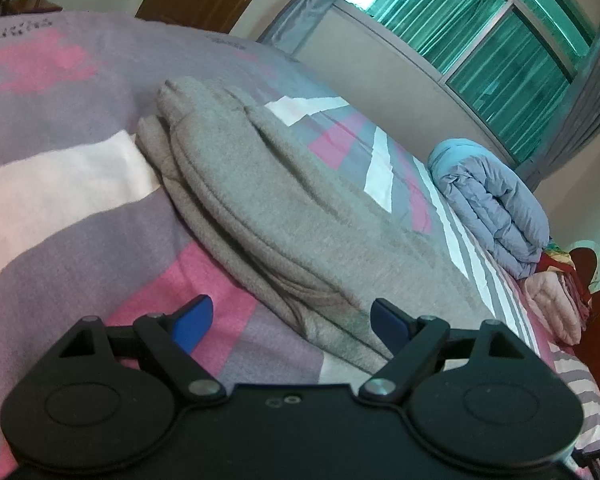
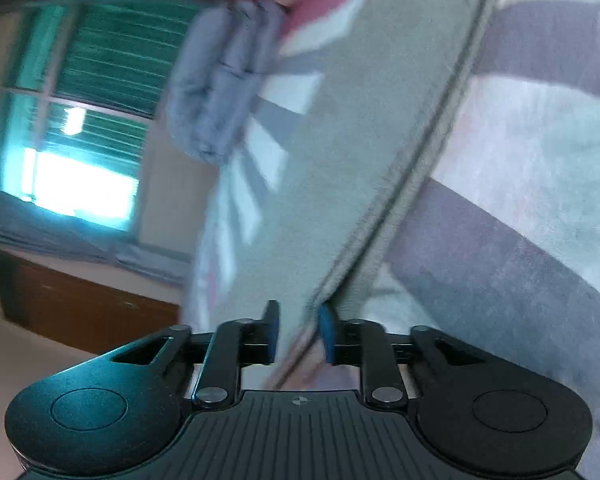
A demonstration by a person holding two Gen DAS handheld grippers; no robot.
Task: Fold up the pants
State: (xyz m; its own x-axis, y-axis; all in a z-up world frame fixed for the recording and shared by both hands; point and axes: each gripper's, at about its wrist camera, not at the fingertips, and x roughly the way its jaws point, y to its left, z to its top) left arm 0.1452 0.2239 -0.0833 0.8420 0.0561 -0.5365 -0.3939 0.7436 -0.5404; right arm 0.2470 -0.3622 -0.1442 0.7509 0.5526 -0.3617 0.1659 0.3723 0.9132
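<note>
Right gripper [image 2: 296, 334]: narrowly parted, edge of grey pants [image 2: 340, 152] between the pads, pinch unclear, probably letting go after a fold. Left gripper [image 1: 288, 320]: wide apart, empty, just short of folded pants [image 1: 284, 216] on striped bedspread [image 1: 52, 184]. Beyond: rolled blue quilt [image 1: 496, 208], window [image 1: 492, 52]. No obstruction.

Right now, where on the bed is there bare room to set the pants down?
Bare bedspread lies on the pants' side away from the window, reaching to the bed's far edge. The window side is tighter: a narrow strip, then the folded blue quilt and pink bedding stacked there.
</note>
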